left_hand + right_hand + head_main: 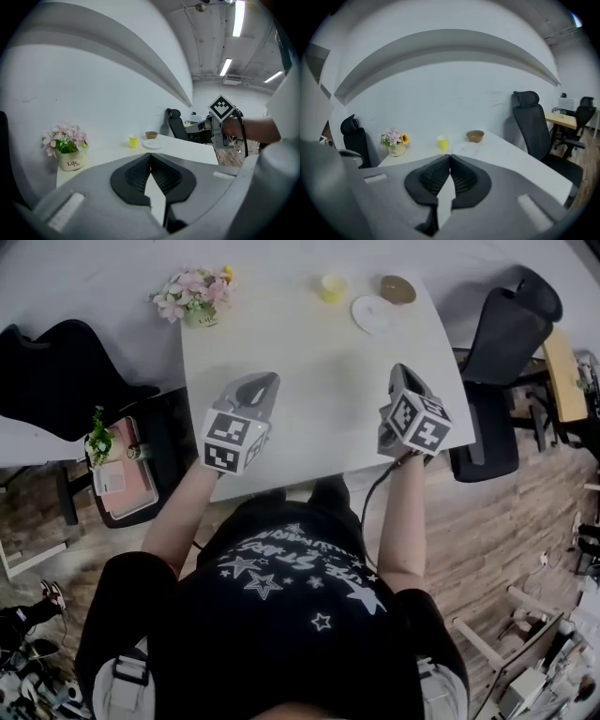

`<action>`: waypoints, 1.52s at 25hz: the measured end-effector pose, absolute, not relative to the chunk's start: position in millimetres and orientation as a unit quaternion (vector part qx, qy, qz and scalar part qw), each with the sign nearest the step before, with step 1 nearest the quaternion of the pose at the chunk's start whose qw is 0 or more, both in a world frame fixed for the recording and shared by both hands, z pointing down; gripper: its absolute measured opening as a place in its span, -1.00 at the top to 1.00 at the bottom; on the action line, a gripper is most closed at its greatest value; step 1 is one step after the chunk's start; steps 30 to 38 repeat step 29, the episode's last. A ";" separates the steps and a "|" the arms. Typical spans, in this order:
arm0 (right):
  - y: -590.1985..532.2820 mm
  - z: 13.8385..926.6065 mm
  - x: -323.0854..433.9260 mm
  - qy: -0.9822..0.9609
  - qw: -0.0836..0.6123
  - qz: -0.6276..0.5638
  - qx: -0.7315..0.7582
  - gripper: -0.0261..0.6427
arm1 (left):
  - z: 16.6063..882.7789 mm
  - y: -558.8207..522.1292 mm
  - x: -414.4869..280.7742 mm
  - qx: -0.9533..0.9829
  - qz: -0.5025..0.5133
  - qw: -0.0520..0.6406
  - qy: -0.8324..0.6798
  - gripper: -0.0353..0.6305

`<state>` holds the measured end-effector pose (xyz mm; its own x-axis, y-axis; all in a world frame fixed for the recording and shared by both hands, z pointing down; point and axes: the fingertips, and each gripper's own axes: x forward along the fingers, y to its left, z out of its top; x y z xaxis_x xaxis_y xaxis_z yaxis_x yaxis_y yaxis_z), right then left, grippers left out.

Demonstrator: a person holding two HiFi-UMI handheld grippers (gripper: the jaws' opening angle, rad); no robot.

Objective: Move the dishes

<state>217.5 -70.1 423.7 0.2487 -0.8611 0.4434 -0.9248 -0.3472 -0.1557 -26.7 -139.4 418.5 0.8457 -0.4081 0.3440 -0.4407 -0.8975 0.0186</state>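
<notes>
1. A person holds the left gripper [265,382] and right gripper [398,373] above the near end of a white table [309,427]. Each gripper's jaws are closed tip to tip, with nothing between them.

2. The dishes stand in a cluster at the far end of the table, well ahead of both grippers and more in line with the right one. The white plate [374,314] is nearest to it. The brown bowl [397,289] sits just beyond the plate, and the yellow cup [333,287] is to the plate's left. A flower pot [194,296] stands ahead of the left gripper, apart from the dishes.

3. Neither gripper touches a dish. The task names no destination, so the scene fits two stages. The dishes may be waiting at the far end to be carried off, or they may already have been set down there.

4. It is hard to tell whether the bowl's rim touches the plate or only sits close beside it.

5. No view shows whether the cup or the bowl holds anything.

6. The grippers, forearms and the person's body cover the table's near edge, and the head view cuts off its far edge.
</notes>
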 end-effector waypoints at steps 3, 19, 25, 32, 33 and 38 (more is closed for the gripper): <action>-46.7 439.7 186.3 -0.562 0.069 0.253 0.784 0.91 | 423.7 -119.8 -34.2 0.963 0.171 0.054 -0.200 0.86; 81.4 454.1 114.4 -0.555 0.072 0.266 0.785 0.91 | 441.6 -8.5 -39.8 0.968 0.196 0.060 -0.148 0.86; 130.1 442.0 96.8 -0.556 0.074 0.273 0.782 0.91 | 432.5 45.9 -43.1 0.968 0.204 0.071 -0.127 0.86; 150.7 428.7 97.1 -0.557 0.082 0.283 0.777 0.91 | 423.3 68.0 -38.8 0.965 0.212 0.092 -0.124 0.86; 150.7 428.7 97.1 -0.557 0.082 0.283 0.777 0.91 | 423.3 68.0 -38.8 0.965 0.212 0.092 -0.124 0.86; 150.7 428.7 97.1 -0.557 0.082 0.283 0.777 0.91 | 423.3 68.0 -38.8 0.965 0.212 0.092 -0.124 0.86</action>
